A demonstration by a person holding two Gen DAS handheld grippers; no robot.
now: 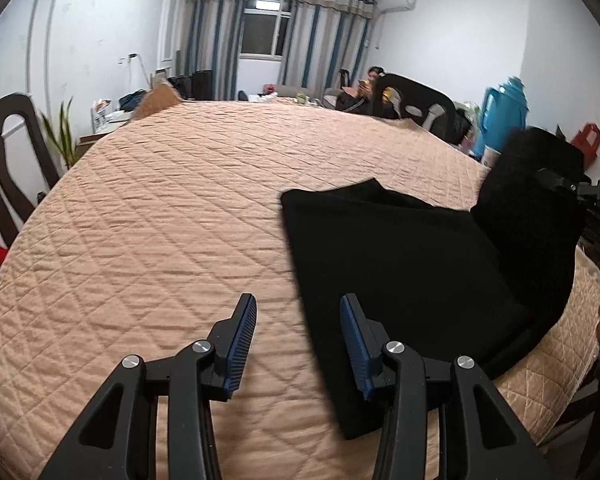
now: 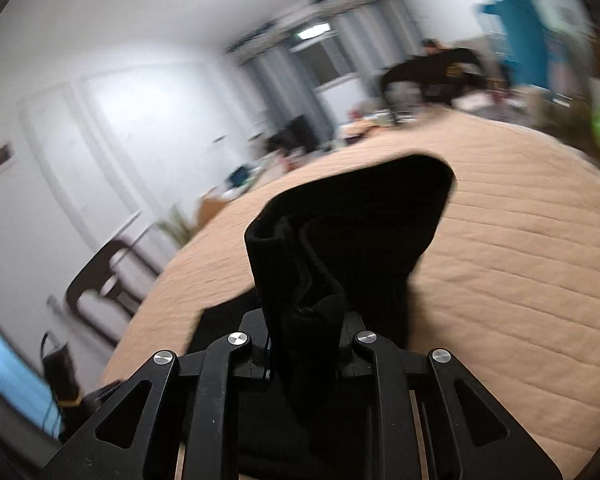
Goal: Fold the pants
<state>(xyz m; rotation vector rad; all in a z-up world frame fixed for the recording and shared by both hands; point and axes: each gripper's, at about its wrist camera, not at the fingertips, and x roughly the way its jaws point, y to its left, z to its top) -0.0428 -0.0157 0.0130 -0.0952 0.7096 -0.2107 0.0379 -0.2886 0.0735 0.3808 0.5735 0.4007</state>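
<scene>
Two tools work over a peach quilted bed (image 1: 160, 200). The left tool (image 1: 298, 344) hangs with fingers apart, holding nothing, at the edge of the black pants (image 1: 400, 248) lying partly folded on the bed. The right tool (image 2: 304, 344) is clamped on a raised bunch of the pants.

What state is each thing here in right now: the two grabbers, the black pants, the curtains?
Left gripper: open, empty, above the quilted cover.
Right gripper: shut on bunched fabric.
Black pants: partly folded flat, one end lifted.
Curtains: drawn apart, window uncovered.
</scene>
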